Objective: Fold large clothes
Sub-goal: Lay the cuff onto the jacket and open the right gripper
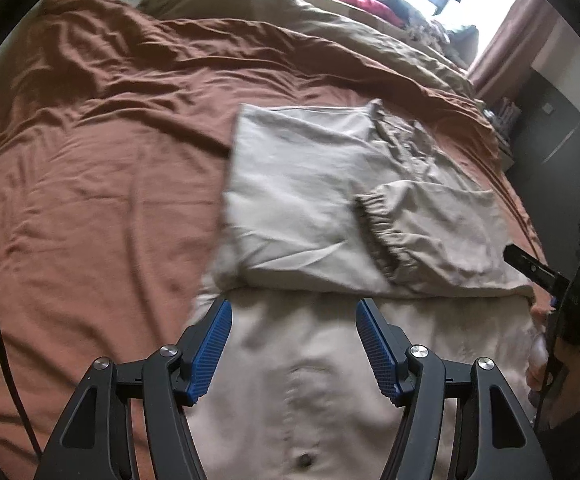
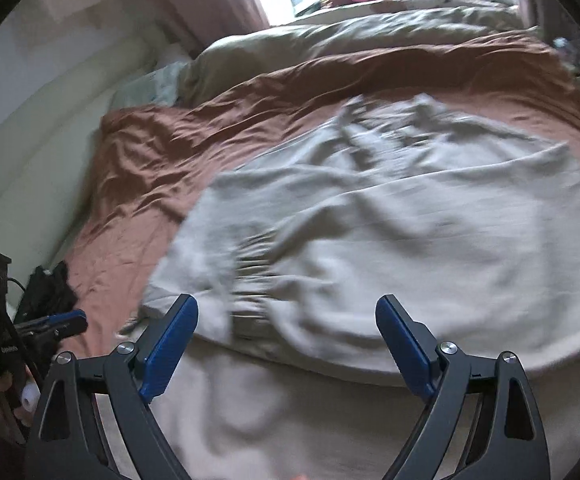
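Beige trousers (image 1: pixel 329 184) folded on rust-brown bed sheet (image 1: pixel 90 168), left tool (image 1: pixel 293 344) and right tool (image 2: pixel 286 344) hovering over their near fold, both gaping, gripping nothing

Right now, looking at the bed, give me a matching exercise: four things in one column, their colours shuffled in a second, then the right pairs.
Things:
1. folded garment
2. bedsheet
3. left gripper pads
4. clothes by the window

Colours:
A. blue
B. bright pink
C. pale beige
D. rust brown

Pairs: 1-C, 2-D, 3-A, 4-B
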`<action>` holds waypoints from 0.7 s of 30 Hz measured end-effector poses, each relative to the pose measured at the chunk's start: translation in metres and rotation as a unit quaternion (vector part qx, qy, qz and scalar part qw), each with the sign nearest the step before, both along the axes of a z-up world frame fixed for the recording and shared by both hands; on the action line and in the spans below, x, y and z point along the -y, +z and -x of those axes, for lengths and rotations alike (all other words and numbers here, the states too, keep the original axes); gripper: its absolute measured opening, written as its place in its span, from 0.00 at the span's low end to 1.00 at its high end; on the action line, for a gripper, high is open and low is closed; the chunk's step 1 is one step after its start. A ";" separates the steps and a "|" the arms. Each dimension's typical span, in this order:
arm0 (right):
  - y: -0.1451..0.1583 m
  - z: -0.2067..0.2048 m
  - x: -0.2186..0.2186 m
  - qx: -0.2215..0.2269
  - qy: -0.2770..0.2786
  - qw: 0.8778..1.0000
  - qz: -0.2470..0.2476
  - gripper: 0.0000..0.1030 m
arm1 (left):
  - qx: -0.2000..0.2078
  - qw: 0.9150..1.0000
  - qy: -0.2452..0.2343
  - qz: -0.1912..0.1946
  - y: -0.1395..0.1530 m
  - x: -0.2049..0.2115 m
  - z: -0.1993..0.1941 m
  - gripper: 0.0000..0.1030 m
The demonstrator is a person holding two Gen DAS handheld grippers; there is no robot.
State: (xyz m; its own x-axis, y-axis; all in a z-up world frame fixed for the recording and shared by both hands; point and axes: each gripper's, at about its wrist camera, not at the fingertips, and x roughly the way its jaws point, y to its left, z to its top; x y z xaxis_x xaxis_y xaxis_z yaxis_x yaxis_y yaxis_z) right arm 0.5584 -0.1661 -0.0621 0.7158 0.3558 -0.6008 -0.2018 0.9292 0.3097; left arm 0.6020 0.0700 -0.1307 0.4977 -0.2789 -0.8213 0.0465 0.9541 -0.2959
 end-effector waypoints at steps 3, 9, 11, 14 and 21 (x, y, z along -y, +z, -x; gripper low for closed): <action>0.004 0.016 0.039 0.004 -0.030 0.999 0.018 0.87 | 0.001 1.000 -0.015 0.017 -0.003 0.024 -0.015 0.64; 0.001 0.045 0.121 -0.019 -0.096 0.994 0.049 0.87 | -0.016 0.999 -0.031 0.038 -0.018 0.074 -0.045 0.64; -0.002 0.054 0.141 -0.027 -0.116 0.992 0.052 0.87 | -0.026 0.998 -0.045 0.044 -0.026 0.090 -0.054 0.64; -0.006 0.067 0.171 -0.041 -0.145 0.987 0.053 0.87 | -0.037 0.997 -0.051 0.043 -0.035 0.106 -0.065 0.64; -0.024 0.078 0.195 -0.080 -0.189 0.975 0.083 0.87 | -0.057 0.997 -0.043 -0.011 -0.061 0.127 -0.084 0.64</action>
